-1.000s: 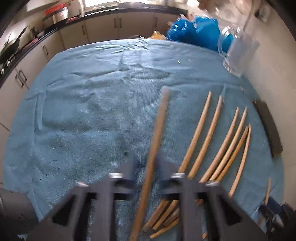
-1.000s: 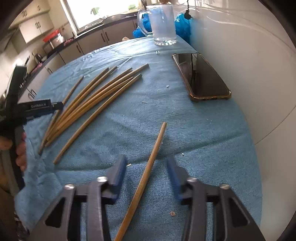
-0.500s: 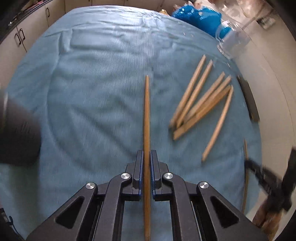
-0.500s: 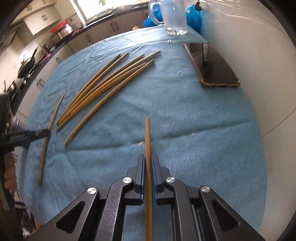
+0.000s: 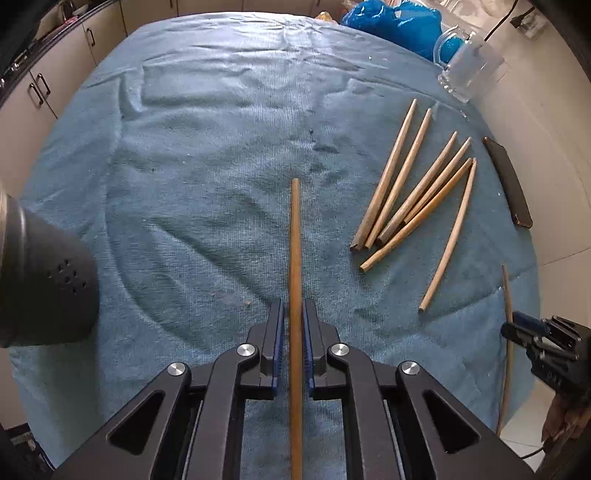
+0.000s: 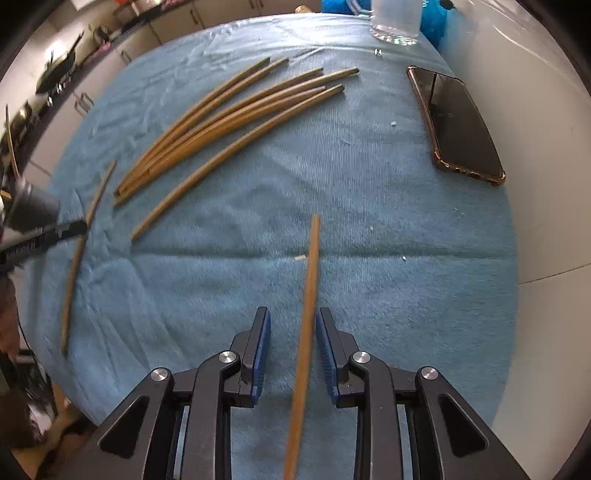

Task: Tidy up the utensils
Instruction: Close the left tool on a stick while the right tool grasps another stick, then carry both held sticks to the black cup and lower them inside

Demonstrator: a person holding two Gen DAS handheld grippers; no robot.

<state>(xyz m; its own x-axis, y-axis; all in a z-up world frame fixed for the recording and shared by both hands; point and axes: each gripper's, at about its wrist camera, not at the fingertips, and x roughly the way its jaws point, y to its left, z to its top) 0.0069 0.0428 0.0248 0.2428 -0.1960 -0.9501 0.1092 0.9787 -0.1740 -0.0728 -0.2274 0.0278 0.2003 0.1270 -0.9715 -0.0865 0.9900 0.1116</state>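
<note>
My left gripper (image 5: 294, 308) is shut on a wooden chopstick (image 5: 295, 243) that points away from me above the blue towel (image 5: 207, 155). My right gripper (image 6: 293, 317) has its jaws parted, with a second chopstick (image 6: 309, 280) lying loose and tilted between them. Several more chopsticks (image 5: 413, 195) lie fanned on the towel; they also show in the right wrist view (image 6: 229, 118). The left gripper with its chopstick shows at the left of the right wrist view (image 6: 79, 254). The right gripper shows at the right edge of the left wrist view (image 5: 517, 328).
A black perforated holder (image 5: 44, 288) stands at the towel's left edge. A phone (image 6: 456, 122) lies by the white wall. A glass mug (image 5: 469, 70) and a blue bag (image 5: 391, 22) stand at the far end. Kitchen cabinets run behind.
My right gripper has opened from shut, and its chopstick now sits loose and tilted between the jaws. My left gripper stays shut on its chopstick and has shifted slightly.
</note>
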